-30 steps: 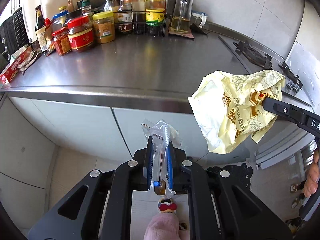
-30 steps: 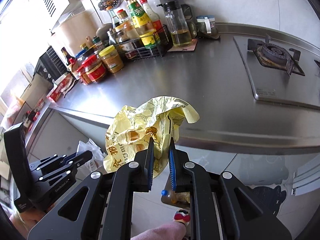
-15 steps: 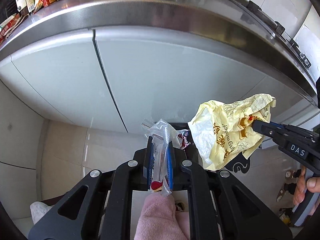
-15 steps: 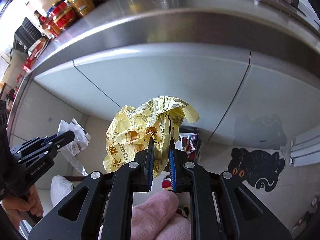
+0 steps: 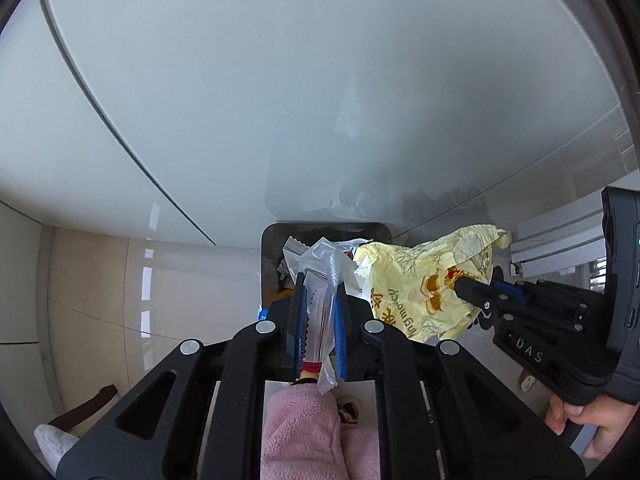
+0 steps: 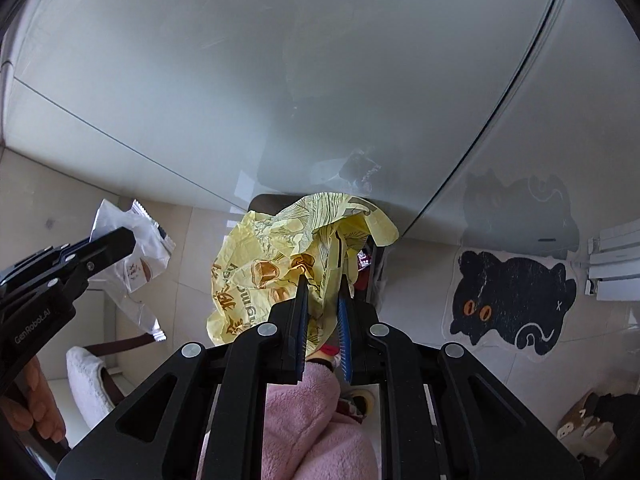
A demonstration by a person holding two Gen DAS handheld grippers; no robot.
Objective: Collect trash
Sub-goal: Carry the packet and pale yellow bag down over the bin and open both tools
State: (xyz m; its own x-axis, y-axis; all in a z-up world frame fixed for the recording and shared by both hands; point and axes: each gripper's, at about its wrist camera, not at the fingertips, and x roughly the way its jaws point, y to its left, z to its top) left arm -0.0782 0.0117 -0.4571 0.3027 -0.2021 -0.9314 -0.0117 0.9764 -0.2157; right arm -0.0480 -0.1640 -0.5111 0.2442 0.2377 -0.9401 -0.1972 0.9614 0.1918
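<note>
In the left wrist view, the left gripper (image 5: 319, 304) pinches a clear plastic wrapper (image 5: 322, 280) over the dark bin (image 5: 267, 248), which stands against the pale cabinet front (image 5: 320, 80) with bare floor tile (image 5: 140, 280) to its left. In the right wrist view, the right gripper (image 6: 322, 308) clamps a crumpled yellow bag (image 6: 280, 268) above the bin's rim (image 6: 260, 202), a cat-shaped mat (image 6: 512, 300) lying clear on the right.
</note>
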